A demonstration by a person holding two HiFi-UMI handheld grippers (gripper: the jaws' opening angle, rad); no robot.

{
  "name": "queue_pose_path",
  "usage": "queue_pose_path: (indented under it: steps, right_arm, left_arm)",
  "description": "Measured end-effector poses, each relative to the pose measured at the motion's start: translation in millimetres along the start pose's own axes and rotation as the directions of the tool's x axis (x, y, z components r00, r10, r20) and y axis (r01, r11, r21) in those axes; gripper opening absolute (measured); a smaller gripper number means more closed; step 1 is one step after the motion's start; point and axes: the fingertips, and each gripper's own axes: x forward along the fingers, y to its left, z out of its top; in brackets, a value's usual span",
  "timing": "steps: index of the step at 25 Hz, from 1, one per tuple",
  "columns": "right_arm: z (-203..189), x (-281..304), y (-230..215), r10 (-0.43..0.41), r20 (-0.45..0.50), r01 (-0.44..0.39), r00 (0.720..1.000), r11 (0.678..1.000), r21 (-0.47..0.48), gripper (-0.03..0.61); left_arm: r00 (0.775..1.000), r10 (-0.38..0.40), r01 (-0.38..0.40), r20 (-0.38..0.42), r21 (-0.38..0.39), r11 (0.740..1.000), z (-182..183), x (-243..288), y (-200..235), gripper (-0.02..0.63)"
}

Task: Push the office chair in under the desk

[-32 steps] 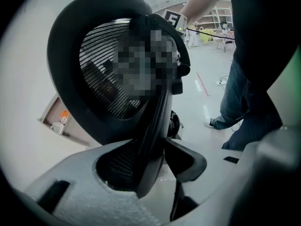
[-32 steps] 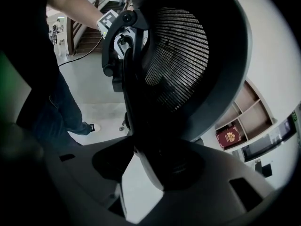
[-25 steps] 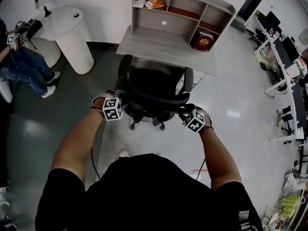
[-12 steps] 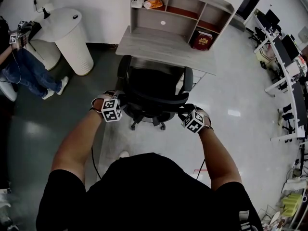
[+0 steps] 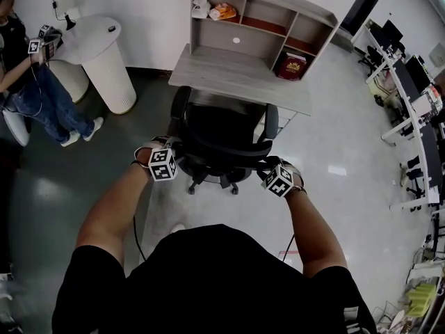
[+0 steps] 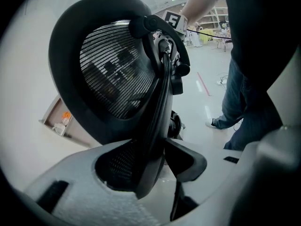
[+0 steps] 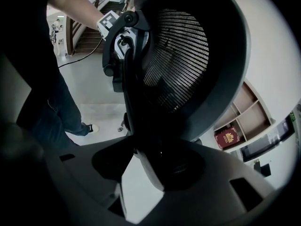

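Now | office chair [image 5: 221, 129]: black, mesh back | facing desk [image 5: 236, 72]

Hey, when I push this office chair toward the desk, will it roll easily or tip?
The office chair will probably roll easily: it stands on castors on a smooth, shiny floor. It may swivel or veer; the left gripper and right gripper, clamped at either backrest edge, should help steer. The mesh backrest may flex slightly.
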Motion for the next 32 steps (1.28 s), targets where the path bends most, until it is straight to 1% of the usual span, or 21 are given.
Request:
queue_pose_path:
  steps: [4,7,11,13,15,18,20,22,24,26,28,30,32]
  right_arm:
    - [0,-1,0,-0.014,0.002,0.014,1.0,1.0,-0.006,0.196]
    - [-1,-2,-1,-0.006,-0.01,0.006,1.0,1.0,0.003,0.196]
    - [6,-5,-4,-0.012,0.025,0.01,1.0,0.999,0.049,0.213]
    - [5,-10,-4,-0.022,0.055,0.017,0.998,0.995,0.098,0.215]
    - [4,-19,-5,-0.029,0.097,0.012,0.995,0.985,0.175,0.216]
    - [11,-37,-13,-0.048,0.186,-0.015,0.981,0.946,0.323,0.219]
    - [14,-52,-23,-0.082,0.223,-0.008,0.971,0.927,0.375,0.219]
    - [17,-67,-32,-0.115,0.251,0.005,0.961,0.917,0.399,0.218]
    - [26,-83,-39,-0.141,0.291,0.008,0.946,0.91,0.415,0.203]
    - [38,-98,-46,-0.165,0.331,0.01,0.929,0.905,0.425,0.19]
    - [49,-111,-52,-0.189,0.368,0.009,0.91,0.899,0.438,0.179]
    - [59,-120,-53,-0.201,0.397,0.002,0.896,0.894,0.448,0.166]
    - [68,-128,-51,-0.212,0.423,-0.006,0.881,0.889,0.458,0.16]
  left_arm:
    - [1.0,0.003,-0.003,-0.003,0.0,1.0,-1,-1,-1,0.192]
    - [1.0,0.005,-0.005,-0.005,-0.003,1.0,0,-2,-1,0.192]
    - [0.998,-0.049,0.048,-0.027,-0.051,0.998,1,-4,1,0.192]
    - [0.997,-0.067,0.065,-0.025,-0.083,0.994,2,-5,0,0.192]
    - [0.998,-0.056,0.053,-0.023,-0.113,0.992,3,-8,0,0.196]
    - [0.999,-0.037,0.033,-0.022,-0.145,0.989,1,-21,3,0.199]
    - [1.0,-0.027,0.026,-0.004,-0.17,0.985,0,-32,7,0.199]
    - [1.0,-0.011,0.017,0.029,-0.205,0.979,1,-44,12,0.199]
    - [0.997,0.02,0.002,0.08,-0.266,0.964,1,-59,20,0.198]
    - [0.99,0.057,-0.008,0.131,-0.346,0.938,3,-74,32,0.194]
    - [0.979,0.107,-0.024,0.176,-0.414,0.91,8,-89,46,0.172]
    - [0.958,0.171,-0.048,0.23,-0.459,0.887,19,-105,62,0.141]
    - [0.925,0.238,-0.066,0.296,-0.493,0.868,34,-121,75,0.072]
